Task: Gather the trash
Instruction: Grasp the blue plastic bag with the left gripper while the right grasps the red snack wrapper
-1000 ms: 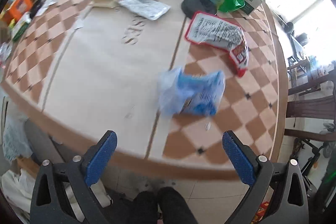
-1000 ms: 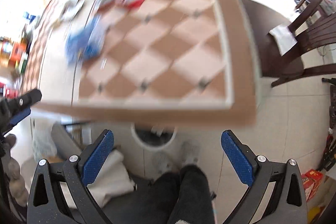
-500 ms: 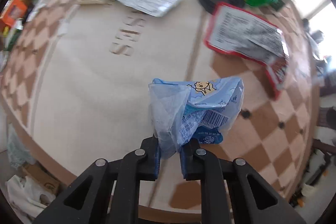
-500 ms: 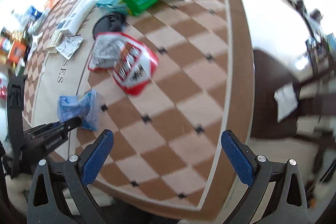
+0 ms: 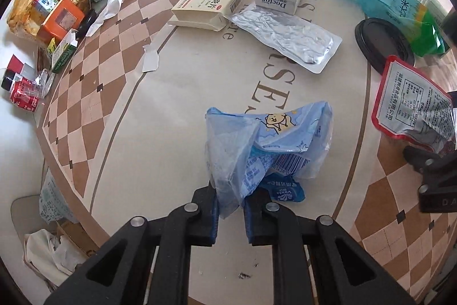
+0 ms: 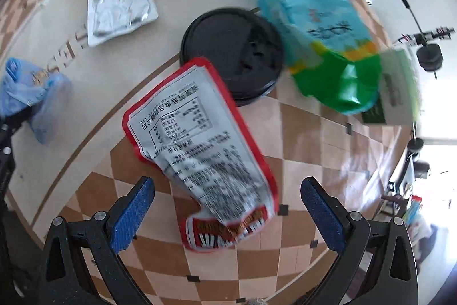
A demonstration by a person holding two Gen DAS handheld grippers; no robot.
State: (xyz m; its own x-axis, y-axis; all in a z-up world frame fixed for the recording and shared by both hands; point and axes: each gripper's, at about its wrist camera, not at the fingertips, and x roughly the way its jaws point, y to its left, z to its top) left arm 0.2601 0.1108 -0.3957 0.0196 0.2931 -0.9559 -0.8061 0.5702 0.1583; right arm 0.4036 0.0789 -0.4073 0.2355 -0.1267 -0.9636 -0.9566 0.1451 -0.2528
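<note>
The right gripper (image 6: 227,207) is hovering with jaws spread over the red-edged, crinkled foil snack pouch (image 6: 200,150), whose long axis is running from between them toward the round black plastic lid (image 6: 231,53). The left gripper (image 5: 230,215) is pinching the crumpled blue plastic wrapper (image 5: 265,145), well left of that pouch

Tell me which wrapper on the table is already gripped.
The crumpled blue tissue wrapper: the left gripper is shut on its edge. The red-bordered snack pouch lies free under the open right gripper.

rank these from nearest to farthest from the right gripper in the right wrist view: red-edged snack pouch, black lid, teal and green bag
1. red-edged snack pouch: lies between the open fingers of the right gripper.
2. black lid: just beyond the pouch, partly under it.
3. teal and green bag: farthest, up right, overlapping the lid's edge.
</note>
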